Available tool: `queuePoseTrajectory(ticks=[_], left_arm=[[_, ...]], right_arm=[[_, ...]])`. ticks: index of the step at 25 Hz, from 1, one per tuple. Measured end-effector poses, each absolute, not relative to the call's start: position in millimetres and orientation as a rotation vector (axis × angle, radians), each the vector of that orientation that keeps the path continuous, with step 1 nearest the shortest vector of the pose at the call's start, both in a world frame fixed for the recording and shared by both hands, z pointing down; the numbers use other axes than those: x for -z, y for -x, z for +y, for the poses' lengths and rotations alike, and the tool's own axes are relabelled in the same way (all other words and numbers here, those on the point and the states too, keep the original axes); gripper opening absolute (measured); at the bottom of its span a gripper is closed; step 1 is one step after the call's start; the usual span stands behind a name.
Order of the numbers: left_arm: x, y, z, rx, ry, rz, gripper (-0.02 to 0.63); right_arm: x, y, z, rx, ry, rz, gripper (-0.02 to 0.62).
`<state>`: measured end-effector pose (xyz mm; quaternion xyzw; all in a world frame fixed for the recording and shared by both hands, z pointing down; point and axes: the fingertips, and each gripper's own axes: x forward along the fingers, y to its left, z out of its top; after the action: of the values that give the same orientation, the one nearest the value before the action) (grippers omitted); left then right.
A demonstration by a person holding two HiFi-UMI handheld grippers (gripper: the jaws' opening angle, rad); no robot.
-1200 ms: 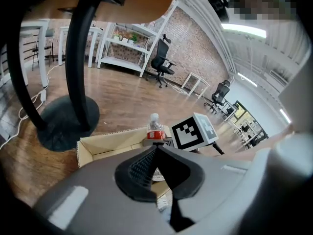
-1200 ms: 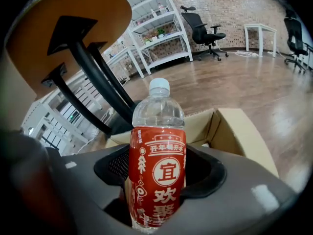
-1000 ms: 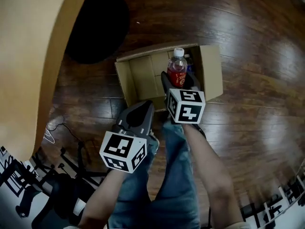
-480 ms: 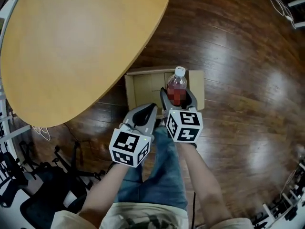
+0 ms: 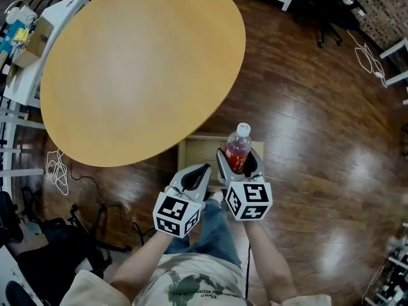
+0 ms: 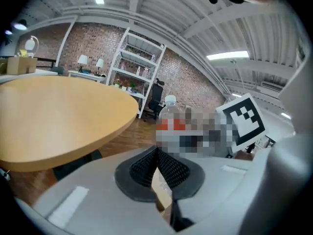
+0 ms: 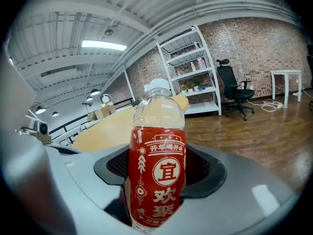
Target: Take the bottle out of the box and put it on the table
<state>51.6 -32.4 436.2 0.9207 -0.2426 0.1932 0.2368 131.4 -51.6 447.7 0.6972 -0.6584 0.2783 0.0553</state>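
Head view with both gripper views. We see the right tongs (image 5: 238, 166) clamped on a bottle (image 7: 157, 175), one pad on either side of its red label. The bottle stands upright between them, its white cap and clear shoulder rising above the pads. The left tongs (image 6: 157, 153) are together at the tips and hold nothing. Through the narrow slit below the touching pads we glimpse a strip of tan cardboard.

In the head view the two tongs sit side by side, left just beside right, each carrying its marker cube toward us. The bottle is in the air above the open cardboard box (image 5: 194, 153), which rests on the dark wooden floor (image 5: 319, 139). The far edge of the box lies under the rim of the oval wooden counter (image 5: 140, 69). The bottle is beside that rim, not over the counter and not touching it.
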Motion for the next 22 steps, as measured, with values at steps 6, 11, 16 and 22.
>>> queuePoseTrajectory(ticks=[6,11,16,22], left_arm=[[-381.6,-41.1,-43.5,-0.453,-2.553,-0.756,0.0],[-344.7,-36.8,-61.6,-0.383,-2.589,-0.858,0.0],[-322.5,-13.7,-78.4,-0.34,-2.6,-0.994,0.0],[-302.2,13.9,-97.6,-0.286,-2.574,-1.141,0.0]], right_arm=[[-372.1,-106.1,-59.2,-0.717,-2.046,-2.165,0.301],[-329.6,-92.9,-72.4,-0.62,-2.035,-2.24,0.301],[-302.4,-85.4,-87.1,-0.548,-2.028,-2.309,0.301],[-280.4,-62.3,-106.7,-0.456,-1.965,-2.392,0.301]])
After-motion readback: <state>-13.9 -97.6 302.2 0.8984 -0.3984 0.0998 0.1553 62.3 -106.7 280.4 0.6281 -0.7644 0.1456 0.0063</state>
